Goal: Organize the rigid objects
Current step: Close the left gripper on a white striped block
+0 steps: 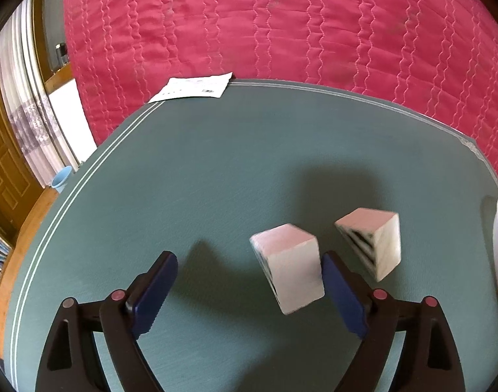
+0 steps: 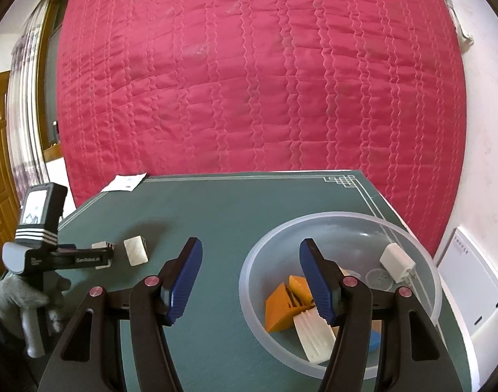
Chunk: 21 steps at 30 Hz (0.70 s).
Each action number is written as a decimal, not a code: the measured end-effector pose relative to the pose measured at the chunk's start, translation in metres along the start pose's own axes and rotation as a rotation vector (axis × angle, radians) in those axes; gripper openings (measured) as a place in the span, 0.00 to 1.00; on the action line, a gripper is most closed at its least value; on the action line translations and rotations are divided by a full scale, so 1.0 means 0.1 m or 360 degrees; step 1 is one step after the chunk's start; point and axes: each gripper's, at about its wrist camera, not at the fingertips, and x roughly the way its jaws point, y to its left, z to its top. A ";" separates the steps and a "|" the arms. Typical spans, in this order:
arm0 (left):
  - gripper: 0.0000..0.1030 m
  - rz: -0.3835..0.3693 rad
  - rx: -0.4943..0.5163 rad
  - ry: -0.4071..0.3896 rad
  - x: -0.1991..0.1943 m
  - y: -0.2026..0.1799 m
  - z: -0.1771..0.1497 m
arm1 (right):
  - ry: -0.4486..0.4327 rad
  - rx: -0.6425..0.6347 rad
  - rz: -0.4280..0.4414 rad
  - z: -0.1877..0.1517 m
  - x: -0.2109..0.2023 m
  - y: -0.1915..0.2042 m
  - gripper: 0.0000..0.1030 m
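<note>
- One big quilted red cover (image 2: pixel 258 81) fills the back of the room, hanging right behind the counter's far edge.
- One counter (image 1: pixel 216 170), topped in teal with pale border lines, carries everything.
- One wooden door (image 1: pixel 1 163) and one pale curtain (image 1: pixel 23 107) stand off to the left side.
- One clear round bowl (image 2: pixel 409 228) sits near the counter's right edge, close to the far right corner.
- Two tools: the left tool (image 1: pixel 249 289) stands wide, nothing pressed, with one block just inside its right finger; the right tool (image 2: pixel 250 281) stands partly open and empty, its right finger over the bowl.
- Two white blocks (image 1: pixel 289 271) with black stripes lie apart near the counter's left side, the second (image 1: pixel 371 241) just beyond the tool.
- In the bowl: two orange pieces (image 2: pixel 281 307), one white ribbed piece (image 2: pixel 314 333), one white charger plug (image 2: pixel 397 258), one blue piece (image 2: pixel 374 339).
- One white paper sheet (image 1: pixel 193 89) lies at the far left corner.
- One light blue cup (image 1: pixel 61 179) shows below the counter's left edge.
</note>
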 end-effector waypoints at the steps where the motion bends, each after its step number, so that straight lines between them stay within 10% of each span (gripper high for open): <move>1: 0.89 0.0005 0.0000 0.0002 -0.01 0.02 -0.01 | 0.0003 -0.0001 0.0002 0.00 0.00 0.00 0.61; 8: 0.85 0.0002 0.0024 0.0031 0.00 0.04 -0.02 | 0.0026 -0.0029 0.0030 -0.03 0.03 0.06 0.62; 21: 0.30 -0.0207 0.0080 0.0010 0.01 -0.02 0.01 | 0.0265 -0.0060 0.0198 -0.11 0.30 0.22 0.62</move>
